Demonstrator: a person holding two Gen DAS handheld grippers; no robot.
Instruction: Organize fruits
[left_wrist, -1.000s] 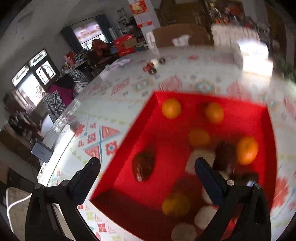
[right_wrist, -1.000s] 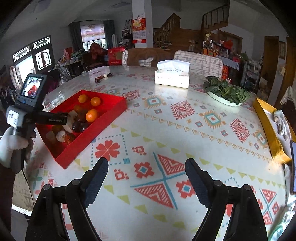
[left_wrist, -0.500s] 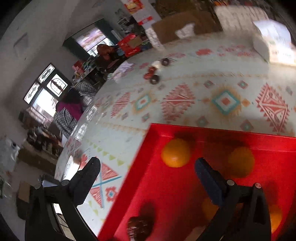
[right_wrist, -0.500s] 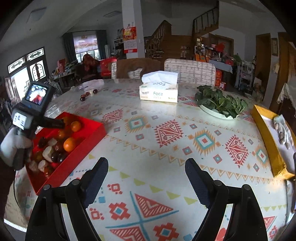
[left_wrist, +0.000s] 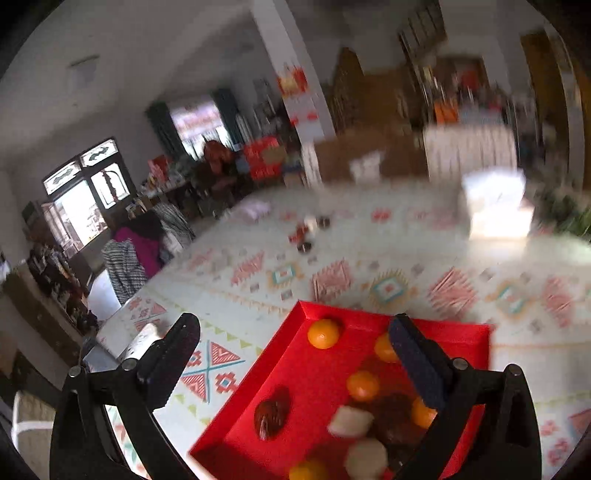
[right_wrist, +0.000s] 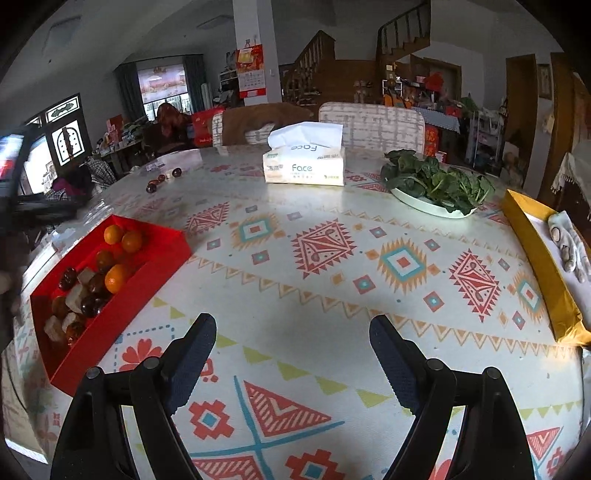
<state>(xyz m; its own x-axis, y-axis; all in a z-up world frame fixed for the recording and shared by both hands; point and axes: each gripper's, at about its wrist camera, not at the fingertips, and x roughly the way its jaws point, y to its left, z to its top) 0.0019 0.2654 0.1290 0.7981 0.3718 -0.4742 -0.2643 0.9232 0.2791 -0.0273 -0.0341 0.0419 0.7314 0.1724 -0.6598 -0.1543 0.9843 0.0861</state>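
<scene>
Jaws on both grippers stand wide and empty — left gripper (left_wrist: 293, 332) above the red tray (left_wrist: 258, 384) of fruit, right gripper (right_wrist: 291, 332) over bare bench (right_wrist: 332, 295).

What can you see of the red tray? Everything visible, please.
The red tray is a shallow rectangular box with thin upright walls, probably glossy card. It lies flat on the patterned tablecloth near the table's left edge and holds oranges, dark reddish-brown fruits and pale whitish pieces. Neither tool touches it; the left tool hangs open above its near end.
</scene>
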